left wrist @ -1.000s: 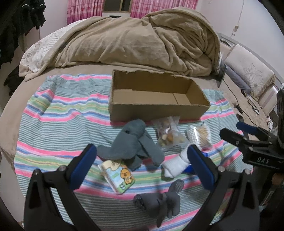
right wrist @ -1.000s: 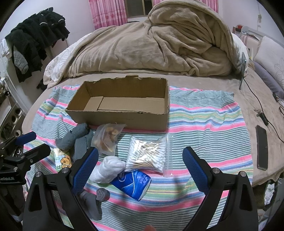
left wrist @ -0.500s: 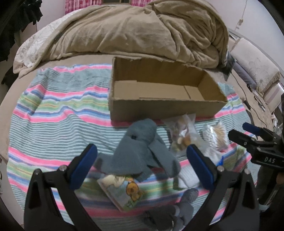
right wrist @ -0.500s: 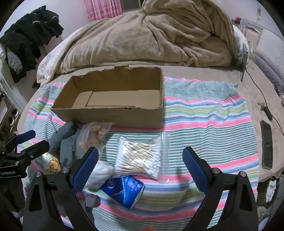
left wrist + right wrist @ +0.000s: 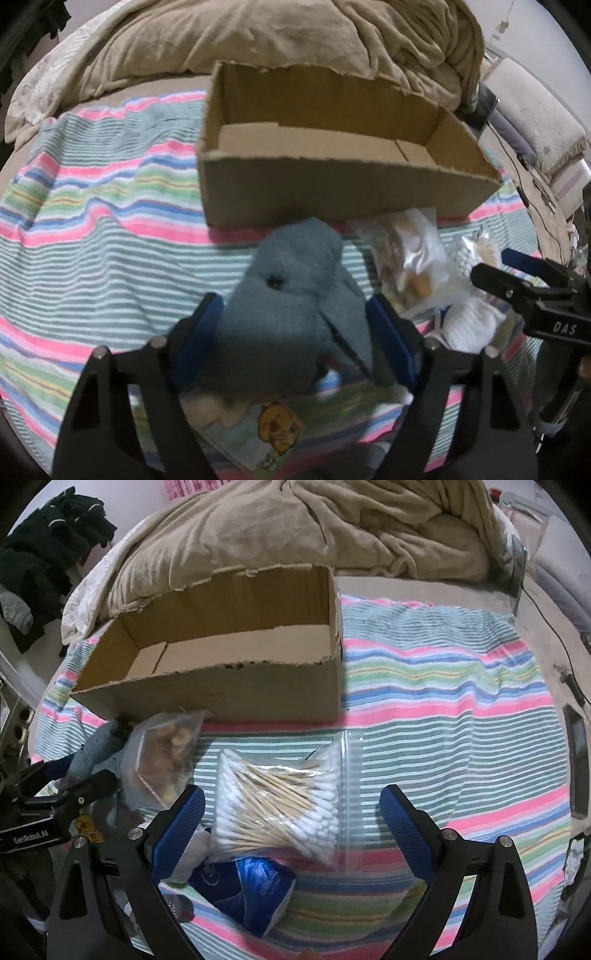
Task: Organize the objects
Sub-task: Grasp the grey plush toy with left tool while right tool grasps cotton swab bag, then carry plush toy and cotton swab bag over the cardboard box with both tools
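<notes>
left gripper (image 5: 295, 325) — jaws closed in on the grey plush elephant (image 5: 291, 295), pads against its sides | right gripper (image 5: 291, 816) — jaws wide apart, cotton swab bag (image 5: 280, 805) between them, untouched | cardboard box (image 5: 332, 199) just beyond both sets of jaws, open-topped

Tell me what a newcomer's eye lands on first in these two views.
First, the grey-blue plush elephant, filling the left wrist view between the left gripper's blue fingers, just before the open cardboard box on the striped blanket. In the right wrist view, the clear bag of cotton swabs lies between the wide-open right gripper's fingers, with a blue tissue pack below it.
</notes>
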`<state>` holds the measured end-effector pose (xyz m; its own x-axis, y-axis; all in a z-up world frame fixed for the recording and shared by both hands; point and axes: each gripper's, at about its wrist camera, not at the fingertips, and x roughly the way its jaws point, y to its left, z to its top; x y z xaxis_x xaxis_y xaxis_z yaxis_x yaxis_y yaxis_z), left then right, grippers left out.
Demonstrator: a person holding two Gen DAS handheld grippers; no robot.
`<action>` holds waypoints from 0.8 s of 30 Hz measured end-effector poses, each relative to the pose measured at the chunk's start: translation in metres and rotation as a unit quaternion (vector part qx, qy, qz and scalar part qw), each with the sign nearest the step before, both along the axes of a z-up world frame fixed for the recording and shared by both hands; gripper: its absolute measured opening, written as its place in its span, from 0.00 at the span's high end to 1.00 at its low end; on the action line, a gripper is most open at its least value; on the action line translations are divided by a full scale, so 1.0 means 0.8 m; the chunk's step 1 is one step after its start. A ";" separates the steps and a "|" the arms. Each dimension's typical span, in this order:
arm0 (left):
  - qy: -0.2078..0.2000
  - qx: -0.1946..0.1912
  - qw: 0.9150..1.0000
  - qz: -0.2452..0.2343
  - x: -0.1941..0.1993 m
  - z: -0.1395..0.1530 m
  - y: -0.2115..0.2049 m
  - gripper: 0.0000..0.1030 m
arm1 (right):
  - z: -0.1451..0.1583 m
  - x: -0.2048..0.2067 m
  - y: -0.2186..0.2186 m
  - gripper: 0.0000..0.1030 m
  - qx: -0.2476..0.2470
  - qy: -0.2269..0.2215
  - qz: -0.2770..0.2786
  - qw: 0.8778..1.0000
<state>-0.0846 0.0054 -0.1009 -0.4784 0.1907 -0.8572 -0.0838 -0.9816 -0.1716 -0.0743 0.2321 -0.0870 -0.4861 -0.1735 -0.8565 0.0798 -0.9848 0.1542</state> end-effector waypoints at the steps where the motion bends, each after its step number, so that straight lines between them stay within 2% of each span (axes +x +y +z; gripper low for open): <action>1: 0.000 0.001 1.000 0.000 0.000 -0.001 0.000 0.22 | -0.003 -0.001 0.000 0.05 0.000 -0.002 0.001 1.000; 4: 0.003 0.003 1.000 0.001 -0.001 -0.002 -0.003 0.28 | -0.013 -0.004 -0.004 0.06 0.009 -0.010 0.006 1.000; 7: 0.008 0.002 1.000 0.005 0.000 0.000 -0.006 0.38 | -0.018 -0.004 -0.004 0.21 0.000 -0.018 0.014 1.000; 10: 0.011 0.009 1.000 0.005 0.003 0.002 -0.009 0.44 | -0.014 -0.003 -0.002 0.28 0.004 -0.013 0.018 1.000; 15: 0.024 0.018 1.000 -0.002 0.009 0.009 -0.007 0.49 | -0.006 0.004 -0.002 0.28 0.002 0.001 0.021 1.000; 24: 0.050 0.032 0.998 -0.014 0.023 0.044 -0.001 0.49 | 0.032 0.012 -0.011 0.28 -0.007 0.042 0.027 0.999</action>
<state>-0.0665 0.0046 -0.0657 -0.5545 0.2579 -0.7912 -0.1300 -0.9659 -0.2237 -0.0650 0.2233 -0.0615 -0.5463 -0.2132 -0.8100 0.1466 -0.9765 0.1581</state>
